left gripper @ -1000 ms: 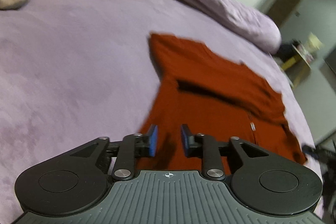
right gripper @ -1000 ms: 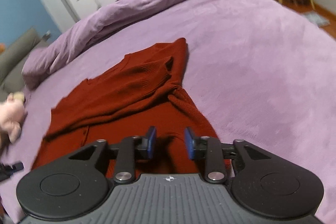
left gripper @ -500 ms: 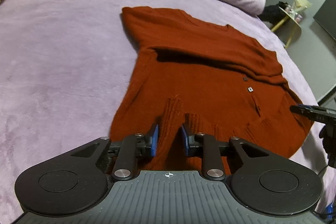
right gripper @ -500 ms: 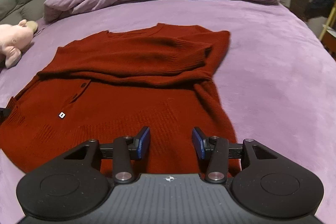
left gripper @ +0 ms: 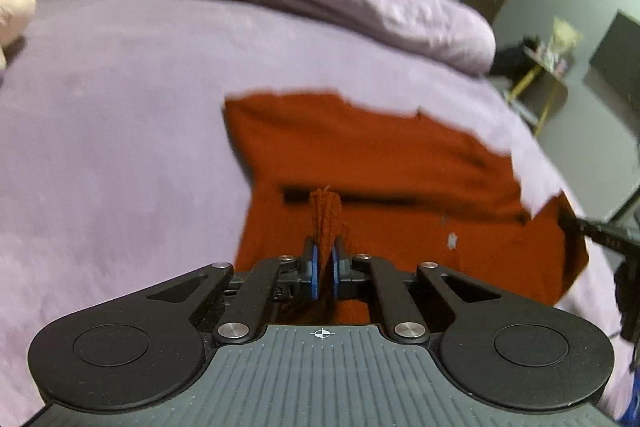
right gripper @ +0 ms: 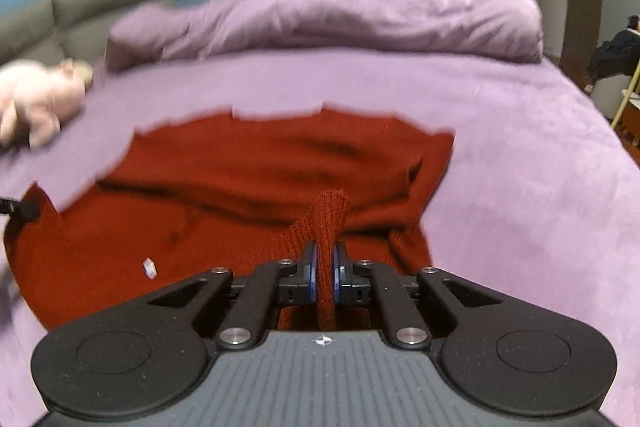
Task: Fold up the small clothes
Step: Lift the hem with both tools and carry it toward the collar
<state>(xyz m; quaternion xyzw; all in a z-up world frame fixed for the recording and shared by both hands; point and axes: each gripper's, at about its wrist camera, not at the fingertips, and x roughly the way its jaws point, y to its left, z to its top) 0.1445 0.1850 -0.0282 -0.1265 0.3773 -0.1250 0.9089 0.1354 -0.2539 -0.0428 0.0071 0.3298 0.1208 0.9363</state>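
Pinching the near hem at two corners, the left tongs (left gripper: 323, 269) and right tongs (right gripper: 323, 273) each clamp the rust-red knitted sweater (right gripper: 248, 179), whose body stretches away across the purple bed (right gripper: 520, 155) towards the collar.

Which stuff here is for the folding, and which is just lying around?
For the folding:
- red sweater, spread on the bed
- left gripper, pinching its ribbed hem
- right gripper, pinching the hem too

Just lying around:
- pink plush toy
- rolled purple duvet
- purple bed cover
- grey sofa
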